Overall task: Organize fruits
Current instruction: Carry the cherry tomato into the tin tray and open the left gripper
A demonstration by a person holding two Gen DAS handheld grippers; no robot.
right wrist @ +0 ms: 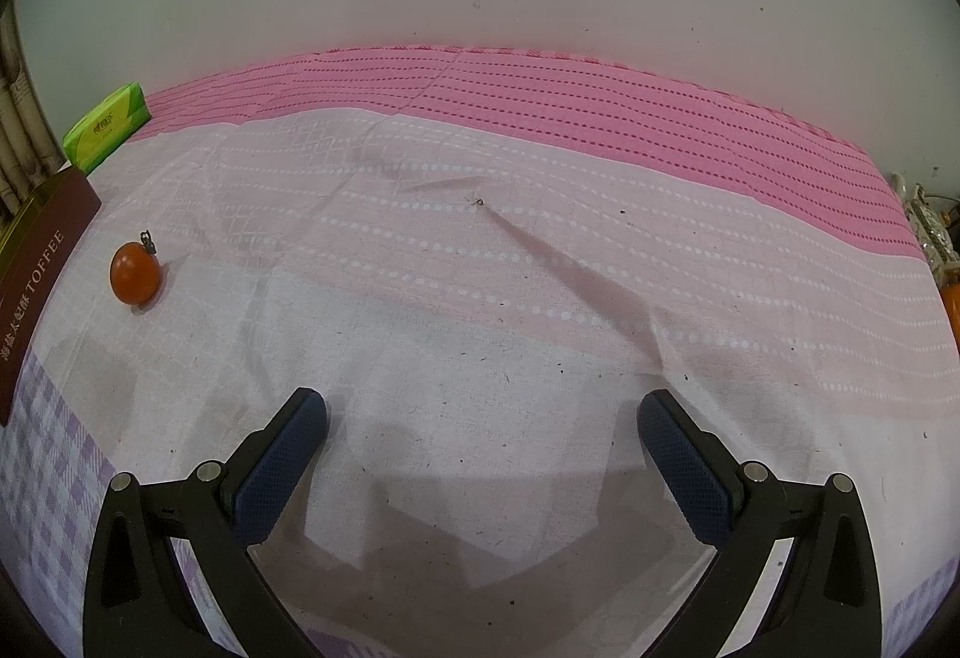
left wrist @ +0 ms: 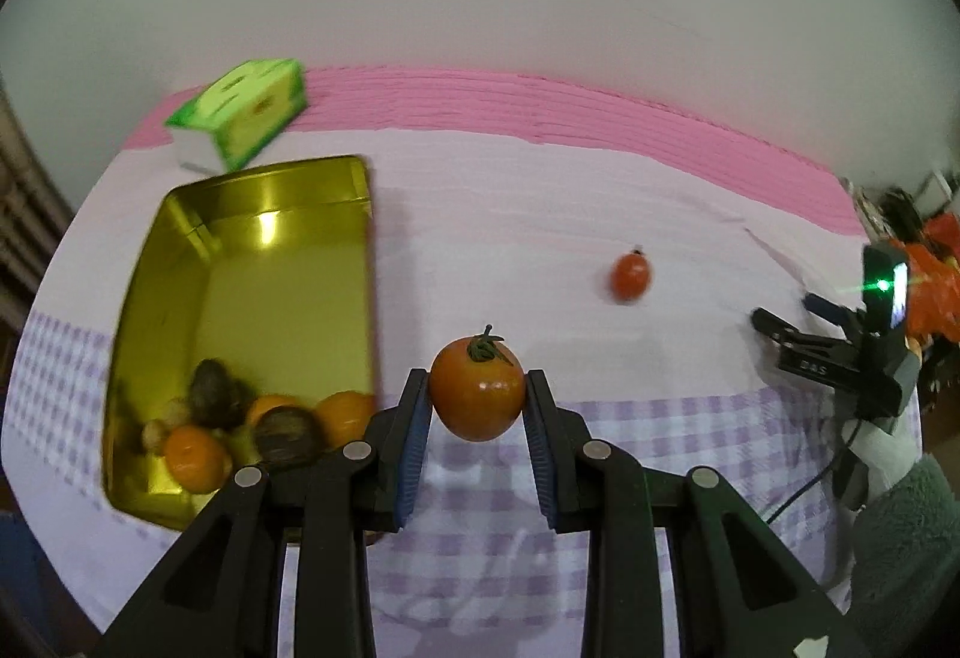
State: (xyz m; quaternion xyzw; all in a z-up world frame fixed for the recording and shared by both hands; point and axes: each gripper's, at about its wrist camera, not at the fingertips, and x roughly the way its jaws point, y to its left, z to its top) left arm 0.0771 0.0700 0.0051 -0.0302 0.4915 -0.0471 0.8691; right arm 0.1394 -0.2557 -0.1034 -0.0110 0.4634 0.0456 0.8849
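Note:
My left gripper (left wrist: pixel 478 401) is shut on an orange-red tomato (left wrist: pixel 477 394) with a green stem, held above the cloth just right of a gold tin (left wrist: pixel 240 262). The tin's near end holds oranges (left wrist: pixel 195 457) and dark round fruits (left wrist: pixel 211 399). A second, smaller tomato (left wrist: pixel 631 275) lies on the cloth farther right; the right wrist view shows this tomato (right wrist: pixel 135 271) at the far left. My right gripper (right wrist: pixel 480 430) hangs open over bare cloth, with nothing between its fingers. From the left wrist view, the right gripper (left wrist: pixel 798 319) appears at the right edge.
A green tissue pack (left wrist: pixel 240 112) sits behind the tin near the wall, also visible as the green tissue pack (right wrist: pixel 107 129) in the right wrist view. The tin's dark red lid (right wrist: pixel 36 274) lies at that view's left edge. A pink-and-white tablecloth (right wrist: pixel 540 238) covers the table; clutter sits past its right end.

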